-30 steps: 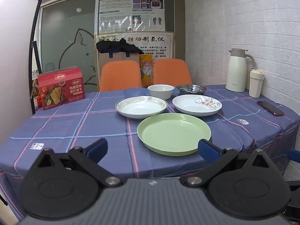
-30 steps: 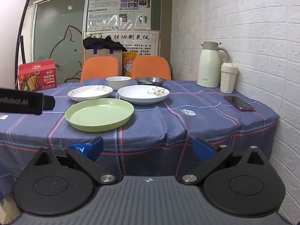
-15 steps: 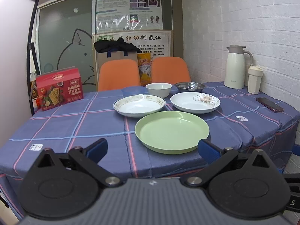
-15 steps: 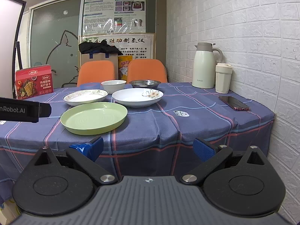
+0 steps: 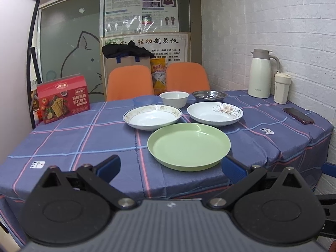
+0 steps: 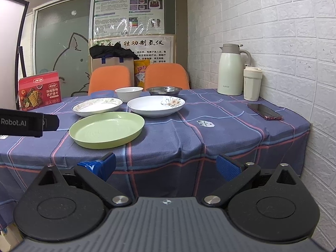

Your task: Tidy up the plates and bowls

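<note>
Both grippers, left gripper [image 5: 170, 164] and right gripper [image 6: 166, 164], have drawn nearer the table (fingers spread wide, holding nothing). The green plate [image 5: 188, 146] lies just ahead of the left fingers; stacking has not begun.

Lighting: even indoor light, moderately bright, apparently from overhead; source out of frame. Bright washed-out panel [image 5: 12, 67] at far left of the left wrist view. Glare: white streaks on the laminated poster [image 6: 128, 24]; soft sheen on the green plate [image 5: 189, 146]. Shadows: faint, short, under plate rims. Distortion: strong fisheye bowing of the brick wall [image 6: 283, 42] and dark corner vignetting. Focus: tabletop sharp; poster small print not legible.
</note>
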`<state>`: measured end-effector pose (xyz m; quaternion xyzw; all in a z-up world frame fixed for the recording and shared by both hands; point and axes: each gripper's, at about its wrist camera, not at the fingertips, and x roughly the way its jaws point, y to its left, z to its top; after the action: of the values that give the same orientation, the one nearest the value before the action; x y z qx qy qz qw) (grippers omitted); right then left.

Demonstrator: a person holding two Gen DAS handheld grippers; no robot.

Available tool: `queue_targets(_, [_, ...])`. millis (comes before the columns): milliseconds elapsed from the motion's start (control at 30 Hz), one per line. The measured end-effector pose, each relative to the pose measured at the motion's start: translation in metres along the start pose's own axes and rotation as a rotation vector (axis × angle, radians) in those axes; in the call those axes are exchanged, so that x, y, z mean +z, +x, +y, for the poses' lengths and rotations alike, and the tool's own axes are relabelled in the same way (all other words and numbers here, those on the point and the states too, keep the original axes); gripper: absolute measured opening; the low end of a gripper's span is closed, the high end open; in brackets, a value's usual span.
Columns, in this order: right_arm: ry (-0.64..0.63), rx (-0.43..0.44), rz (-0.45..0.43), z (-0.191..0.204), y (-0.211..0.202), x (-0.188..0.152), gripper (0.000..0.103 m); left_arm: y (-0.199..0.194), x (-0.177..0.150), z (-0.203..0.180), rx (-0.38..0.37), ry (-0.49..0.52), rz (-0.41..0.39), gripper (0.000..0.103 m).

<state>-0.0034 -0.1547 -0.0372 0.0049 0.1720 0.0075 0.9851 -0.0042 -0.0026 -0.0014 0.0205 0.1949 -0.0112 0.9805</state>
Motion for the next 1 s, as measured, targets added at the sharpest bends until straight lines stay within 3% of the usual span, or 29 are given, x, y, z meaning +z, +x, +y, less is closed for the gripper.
queue_targets(1000, [-0.012, 0.013, 0.015, 0.0055, 0.0039, -0.0039, 0.090, 0.0029, -0.0037, -0.0030, -0.015, -0.002, 0.025, 0.102])
